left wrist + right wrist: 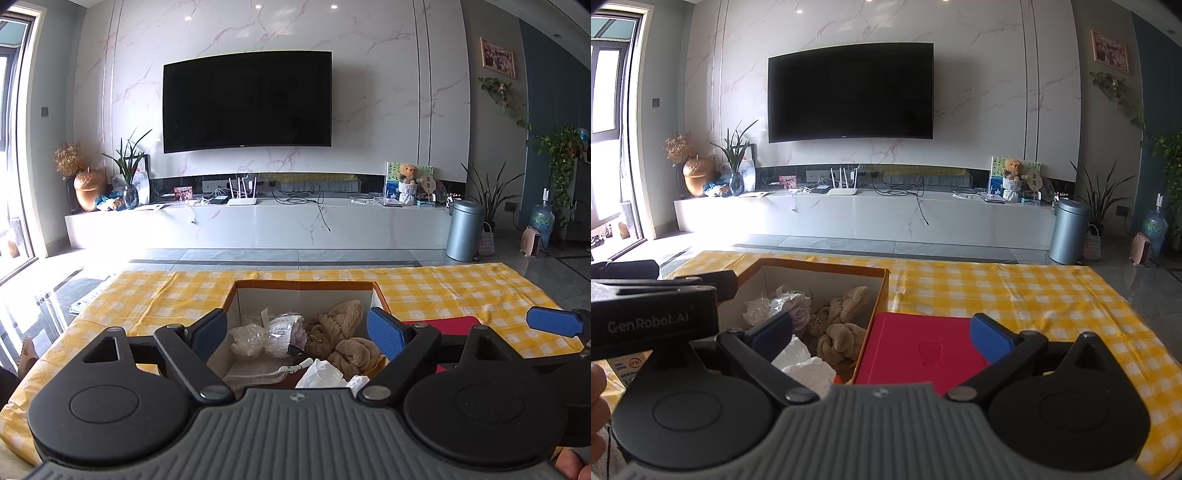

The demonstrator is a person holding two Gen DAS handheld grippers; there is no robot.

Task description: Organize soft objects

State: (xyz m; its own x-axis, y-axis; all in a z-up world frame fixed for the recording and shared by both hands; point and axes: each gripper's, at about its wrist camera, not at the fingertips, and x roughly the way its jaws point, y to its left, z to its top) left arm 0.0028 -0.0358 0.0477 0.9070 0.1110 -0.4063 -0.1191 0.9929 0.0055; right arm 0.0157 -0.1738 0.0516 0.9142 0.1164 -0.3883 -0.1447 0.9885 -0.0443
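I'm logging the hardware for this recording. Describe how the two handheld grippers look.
Both look alike: a grey ribbed body in front of the camera, two round black discs at its sides, black linkage arms with silver pivot pins, and blue textured pads on the fingers. The left gripper appears side-on in the right view, showing a black housing printed "GenRobot.AI" in white. The right gripper shows no lettering. No cables or sleeves are visible.

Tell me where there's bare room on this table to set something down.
Free: the checked cloth right of the red lid, and the strip beyond the box. Crowded: inside the box, with brown towels and wrapped flowers.
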